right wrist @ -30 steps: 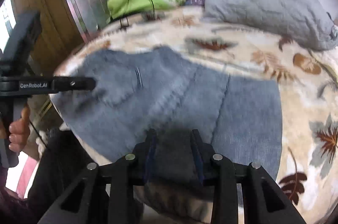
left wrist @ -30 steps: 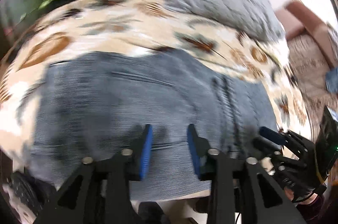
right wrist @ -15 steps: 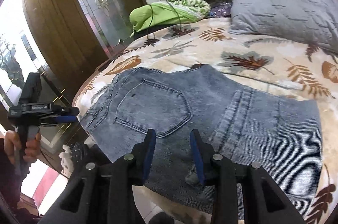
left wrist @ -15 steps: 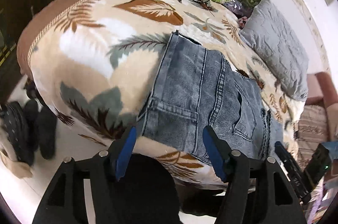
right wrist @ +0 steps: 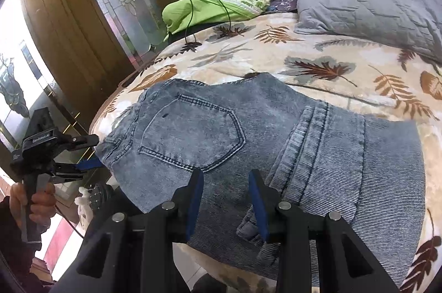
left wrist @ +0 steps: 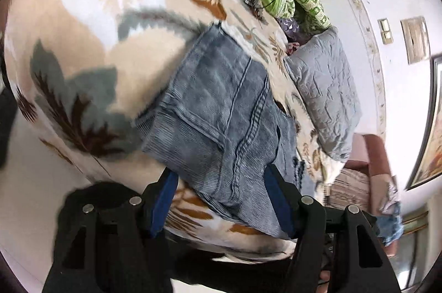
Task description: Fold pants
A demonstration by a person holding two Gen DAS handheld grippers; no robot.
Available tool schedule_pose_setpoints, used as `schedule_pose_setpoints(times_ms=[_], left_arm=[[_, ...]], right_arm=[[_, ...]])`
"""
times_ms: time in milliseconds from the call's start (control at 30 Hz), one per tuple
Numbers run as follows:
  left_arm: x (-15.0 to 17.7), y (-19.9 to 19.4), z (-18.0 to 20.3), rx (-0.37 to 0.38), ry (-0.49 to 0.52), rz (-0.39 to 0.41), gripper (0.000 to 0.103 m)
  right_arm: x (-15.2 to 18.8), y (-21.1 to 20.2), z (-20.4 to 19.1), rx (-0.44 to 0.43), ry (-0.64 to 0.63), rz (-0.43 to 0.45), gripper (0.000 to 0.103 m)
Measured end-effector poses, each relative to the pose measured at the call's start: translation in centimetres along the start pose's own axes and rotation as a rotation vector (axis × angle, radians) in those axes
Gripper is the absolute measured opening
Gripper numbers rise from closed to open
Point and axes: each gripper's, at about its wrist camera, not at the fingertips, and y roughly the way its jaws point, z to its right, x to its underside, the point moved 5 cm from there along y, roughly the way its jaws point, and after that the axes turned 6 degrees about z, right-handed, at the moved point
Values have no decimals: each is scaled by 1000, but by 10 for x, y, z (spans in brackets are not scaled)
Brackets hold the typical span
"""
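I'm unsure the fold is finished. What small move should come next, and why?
Probably bring the right gripper down to pinch the loose denim flap sticking out at the near edge of the jeans and tuck it under. Both grippers look open and hold nothing, and the jeans already lie folded flat on the bedspread.

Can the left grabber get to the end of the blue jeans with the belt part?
Probably yes. The left gripper hangs open right beside the waistband end of the folded blue denim jeans, and nothing lies between them on the leaf-patterned blanket.
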Motion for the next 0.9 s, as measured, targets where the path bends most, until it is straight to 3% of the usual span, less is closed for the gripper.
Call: schedule_pose_setpoints(times_ms=[167, 700, 733, 767, 800, 900], left_arm=[[9, 12, -6, -9, -40, -38, 66], [-7, 24, -17, 16, -103, 13, 65], [-7, 23, -16, 14, -93, 19, 62], [-8, 22, -15, 5, -81, 28, 52], [-9, 22, -13, -7, -66, 33, 29], [-13, 21, -10, 4, -49, 32, 28]], right_arm=[[2, 0, -1, -1, -6, -4, 36], [2, 1, -6, -7, -28, 6, 36], [1, -1, -10, -5, -51, 25, 36], [1, -2, -14, -1, -76, 36, 35], [1, -2, -17, 8, -100, 46, 32], [5, 5, -22, 24, -126, 26, 27]])
